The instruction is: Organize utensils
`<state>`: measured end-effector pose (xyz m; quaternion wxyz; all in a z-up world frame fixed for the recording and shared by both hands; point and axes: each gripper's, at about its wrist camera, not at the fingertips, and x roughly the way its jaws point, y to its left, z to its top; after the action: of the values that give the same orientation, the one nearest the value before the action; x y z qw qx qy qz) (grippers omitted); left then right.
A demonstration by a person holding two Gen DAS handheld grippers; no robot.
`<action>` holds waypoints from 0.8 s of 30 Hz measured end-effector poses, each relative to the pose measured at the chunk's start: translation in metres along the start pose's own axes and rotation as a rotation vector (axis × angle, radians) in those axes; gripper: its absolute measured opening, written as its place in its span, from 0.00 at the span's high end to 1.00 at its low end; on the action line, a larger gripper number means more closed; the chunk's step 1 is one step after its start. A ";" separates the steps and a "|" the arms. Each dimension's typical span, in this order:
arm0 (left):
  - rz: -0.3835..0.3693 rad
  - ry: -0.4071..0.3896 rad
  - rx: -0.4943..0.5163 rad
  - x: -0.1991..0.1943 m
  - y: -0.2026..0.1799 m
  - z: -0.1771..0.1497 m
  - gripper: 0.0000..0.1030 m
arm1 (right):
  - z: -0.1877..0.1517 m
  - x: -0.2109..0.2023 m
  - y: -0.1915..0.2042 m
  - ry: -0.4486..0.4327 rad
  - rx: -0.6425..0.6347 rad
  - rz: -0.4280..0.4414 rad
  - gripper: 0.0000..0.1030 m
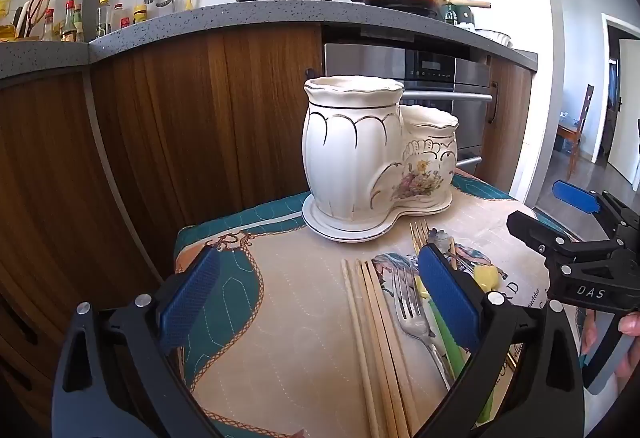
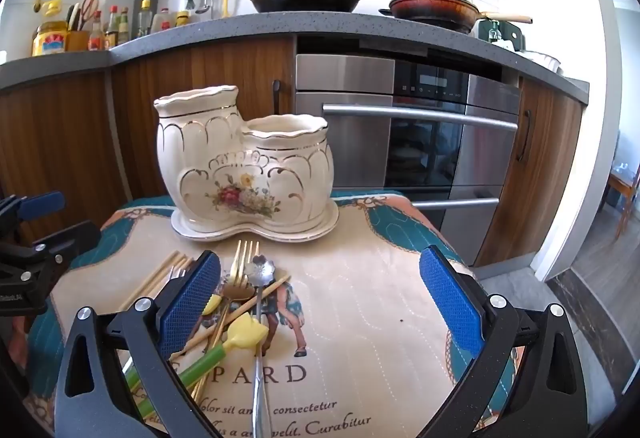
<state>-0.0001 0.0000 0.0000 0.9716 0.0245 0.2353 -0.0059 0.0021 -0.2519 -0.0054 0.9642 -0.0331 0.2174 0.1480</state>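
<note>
Both fingers [image 1: 320,290] [image 2: 320,294] wide apart, holding nothing. Utensils [image 2: 240,302] lie criss-crossed on the surface [image 2: 360,318] before the holder [image 2: 244,173]; grabbing one could drag the others or knock the holder.

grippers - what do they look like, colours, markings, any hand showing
Both the left gripper and the right gripper have black plastic frames with silver bolts and blue cross-hatched finger pads. White letters "DAS" mark the right gripper's body in the left wrist view. Fingertips show beside it; no sleeve is visible.
</note>
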 end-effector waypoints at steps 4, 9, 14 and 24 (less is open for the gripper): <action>0.000 0.000 -0.001 0.000 0.000 0.000 0.05 | 0.000 0.000 0.000 -0.002 -0.001 0.000 0.04; -0.002 -0.001 -0.002 0.000 0.000 0.000 0.05 | 0.000 0.003 0.002 -0.006 -0.001 -0.001 0.04; -0.004 0.002 -0.002 0.000 0.000 0.000 0.05 | 0.000 0.002 0.001 -0.007 -0.001 0.000 0.04; -0.005 0.003 -0.003 0.000 -0.001 0.002 0.05 | -0.002 -0.002 0.000 -0.006 0.000 0.001 0.04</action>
<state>0.0009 -0.0013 0.0018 0.9712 0.0227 0.2369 -0.0079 0.0000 -0.2525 -0.0062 0.9648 -0.0326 0.2146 0.1483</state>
